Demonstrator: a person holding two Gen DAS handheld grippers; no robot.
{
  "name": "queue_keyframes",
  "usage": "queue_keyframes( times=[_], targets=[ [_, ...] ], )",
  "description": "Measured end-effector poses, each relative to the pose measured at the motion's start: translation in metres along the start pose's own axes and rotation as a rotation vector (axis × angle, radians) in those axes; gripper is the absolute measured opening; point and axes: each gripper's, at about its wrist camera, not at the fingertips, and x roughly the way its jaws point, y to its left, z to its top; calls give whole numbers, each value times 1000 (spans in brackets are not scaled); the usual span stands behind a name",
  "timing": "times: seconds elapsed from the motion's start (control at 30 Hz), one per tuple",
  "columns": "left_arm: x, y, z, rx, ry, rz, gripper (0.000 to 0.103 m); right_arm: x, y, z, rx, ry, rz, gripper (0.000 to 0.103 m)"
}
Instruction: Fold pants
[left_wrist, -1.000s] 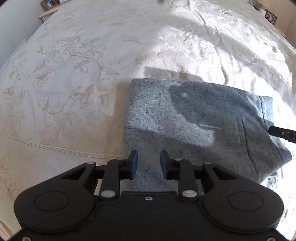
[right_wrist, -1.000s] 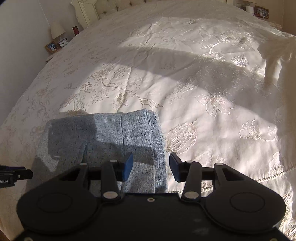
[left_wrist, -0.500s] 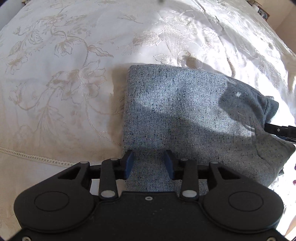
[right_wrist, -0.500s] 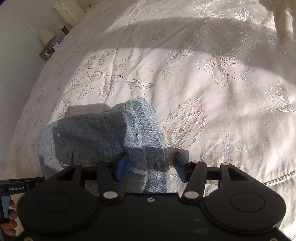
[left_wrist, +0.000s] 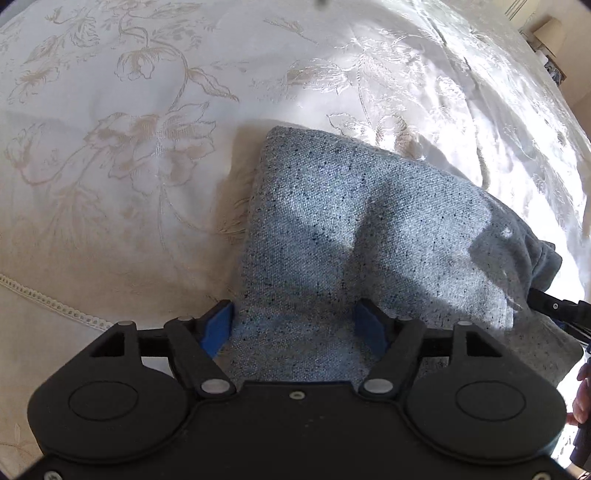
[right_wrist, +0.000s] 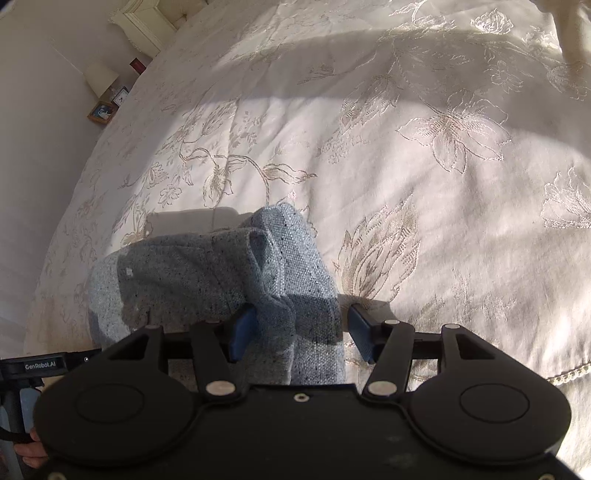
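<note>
Folded grey-blue speckled pants (left_wrist: 369, 229) lie on a cream embroidered bedspread (left_wrist: 147, 147). My left gripper (left_wrist: 295, 326) hangs steeply over their near edge, its jaws opening wide. The flat fabric lies between the blue pads (left_wrist: 218, 326) without being pinched. In the right wrist view the pants' right end (right_wrist: 288, 266) is bunched and raised. My right gripper (right_wrist: 301, 334) straddles that bunch: the left pad (right_wrist: 242, 332) touches the cloth, the right pad stands off it. Each view shows the other gripper's black body at its edge (right_wrist: 37, 365).
A bedside table with a lamp (right_wrist: 99, 77) and photo frames (right_wrist: 101, 112) stands beyond the bed's far left, beside the headboard (right_wrist: 140, 18). A lace seam (left_wrist: 55, 306) crosses the spread near me. A person's hand (left_wrist: 581, 398) shows at the right edge.
Both grippers came down close over the pants. The left jaws spread much wider. The pants' right end rose from flat into a bunch between the right fingers.
</note>
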Motion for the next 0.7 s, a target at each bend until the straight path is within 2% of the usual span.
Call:
queue_keyframes(
  times=[0.1, 0.13, 0.17, 0.2, 0.23, 0.27, 0.37, 0.47, 0.57, 0.7],
  targets=[
    [0, 5, 1, -47, 16, -21, 70, -3, -8, -1, 63, 5, 26, 59],
    [-3, 4, 2, -44, 27, -36, 55, -5, -11, 0, 88, 14, 36, 57],
    [-8, 3, 3, -44, 35, -53, 36, -7, -15, 1, 110, 21, 44, 54],
    [-12, 0, 5, -43, 42, -46, 30, -8, -16, 1, 124, 23, 56, 37],
    [-19, -6, 5, -22, 28, -8, 23, -10, -15, 0, 127, 20, 62, 25],
    [-26, -14, 5, 14, 10, 27, 20, -15, -11, -1, 112, 8, 41, 24],
    [-45, -33, 1, 105, -51, 98, 15, -26, 5, -6, 74, -22, -17, 20],
    [-63, -37, -2, 111, -89, 96, 15, -37, 21, -6, 81, -55, -57, 18],
    [-82, -28, -1, 90, -117, 94, 15, -46, 38, -7, 53, -71, -87, 18],
    [-97, 2, 7, 91, -138, 143, 15, -46, 61, -11, 61, -61, -66, 18]
  ],
)
